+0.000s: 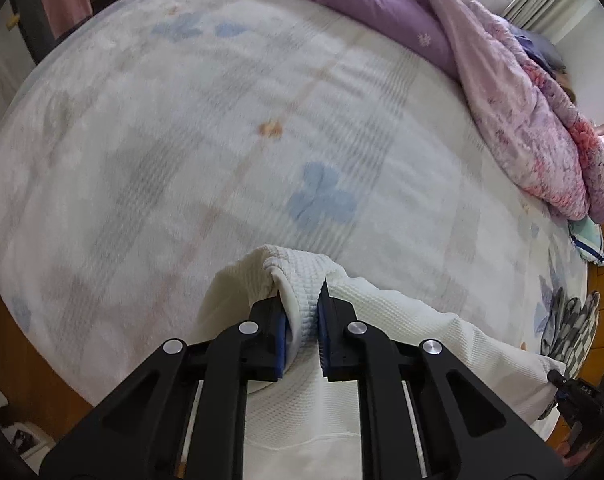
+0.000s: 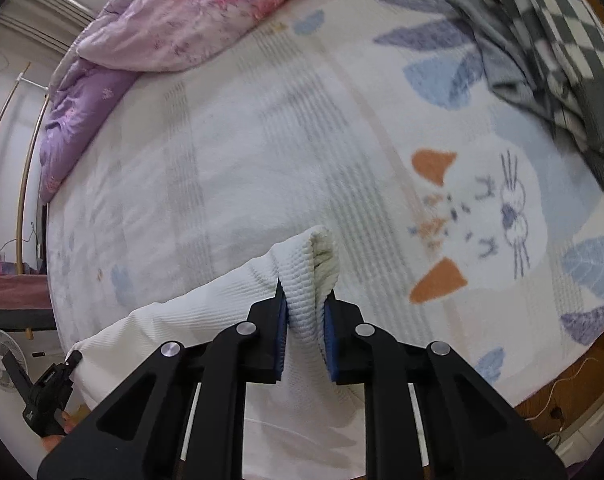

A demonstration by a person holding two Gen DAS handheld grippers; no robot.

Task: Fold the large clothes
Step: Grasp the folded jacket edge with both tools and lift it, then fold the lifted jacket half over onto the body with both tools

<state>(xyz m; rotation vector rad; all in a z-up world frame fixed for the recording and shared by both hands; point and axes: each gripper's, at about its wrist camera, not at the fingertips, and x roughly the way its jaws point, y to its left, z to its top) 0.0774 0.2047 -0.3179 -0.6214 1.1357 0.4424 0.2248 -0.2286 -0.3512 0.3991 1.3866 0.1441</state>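
Note:
A white waffle-knit garment [image 1: 402,320] is held up above the bed between both grippers. My left gripper [image 1: 302,308] is shut on a bunched corner of it, cloth pinched between the blue pads. My right gripper [image 2: 306,304] is shut on another bunched corner of the same garment [image 2: 189,312]. The cloth stretches sideways between the two. The other gripper shows at the edge of each view, at the lower right of the left wrist view [image 1: 582,396] and the lower left of the right wrist view [image 2: 49,392].
The bed sheet [image 1: 221,120] is white with blue leaves and a cat print [image 2: 498,216]. A purple and pink quilt [image 1: 482,60] is piled along the far side. A grey checked garment [image 2: 554,40] lies near the bed's edge. A fan [image 2: 1,356] stands on the floor.

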